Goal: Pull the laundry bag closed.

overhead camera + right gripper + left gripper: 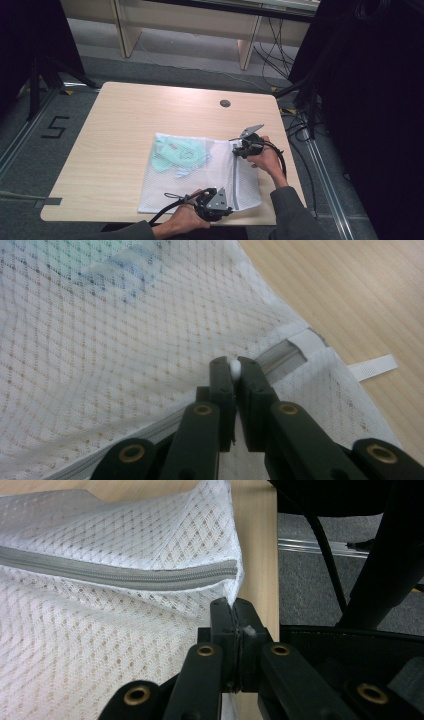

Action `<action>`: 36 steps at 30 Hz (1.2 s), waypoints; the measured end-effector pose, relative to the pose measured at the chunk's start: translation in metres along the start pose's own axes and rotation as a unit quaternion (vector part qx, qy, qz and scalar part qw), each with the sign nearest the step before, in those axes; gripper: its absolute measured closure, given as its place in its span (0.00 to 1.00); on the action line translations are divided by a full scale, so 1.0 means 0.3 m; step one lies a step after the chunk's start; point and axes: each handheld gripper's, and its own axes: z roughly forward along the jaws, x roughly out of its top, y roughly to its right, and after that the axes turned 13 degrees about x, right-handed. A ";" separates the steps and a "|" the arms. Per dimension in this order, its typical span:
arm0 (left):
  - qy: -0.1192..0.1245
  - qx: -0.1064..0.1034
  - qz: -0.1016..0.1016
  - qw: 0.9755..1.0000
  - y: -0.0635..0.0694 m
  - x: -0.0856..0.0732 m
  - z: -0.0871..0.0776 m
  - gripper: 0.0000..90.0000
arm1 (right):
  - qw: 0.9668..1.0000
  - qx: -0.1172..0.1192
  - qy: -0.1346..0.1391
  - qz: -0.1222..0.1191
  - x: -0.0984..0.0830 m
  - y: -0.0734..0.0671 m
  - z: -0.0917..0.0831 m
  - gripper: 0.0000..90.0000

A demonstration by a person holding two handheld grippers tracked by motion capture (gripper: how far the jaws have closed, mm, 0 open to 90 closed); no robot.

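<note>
The white mesh bag [200, 175] is pinched at its near zip end by the left gripper [234, 611]; the zip pull [234, 369] is clamped by the right gripper [233, 366], on the worktop [115, 130].

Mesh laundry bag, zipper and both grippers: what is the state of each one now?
Mesh laundry bag: flat on the table, green garment inside.
Zipper: closed along the stretch seen.
Left gripper: shut on the bag's edge at the zipper end.
Right gripper: shut on the small white zipper pull.
</note>
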 end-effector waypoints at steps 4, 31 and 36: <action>-0.001 0.000 0.003 1.000 -0.003 -0.001 -0.003 0.99 | 1.000 0.002 0.011 -0.014 0.003 0.012 0.008 0.96; 0.005 -0.004 -0.007 1.000 0.001 0.002 -0.006 0.99 | 1.000 -0.016 0.023 -0.008 0.030 0.074 -0.004 0.96; 0.002 -0.008 -0.003 1.000 0.015 -0.002 -0.001 0.99 | 0.999 -0.021 0.029 -0.004 0.032 0.096 0.010 0.96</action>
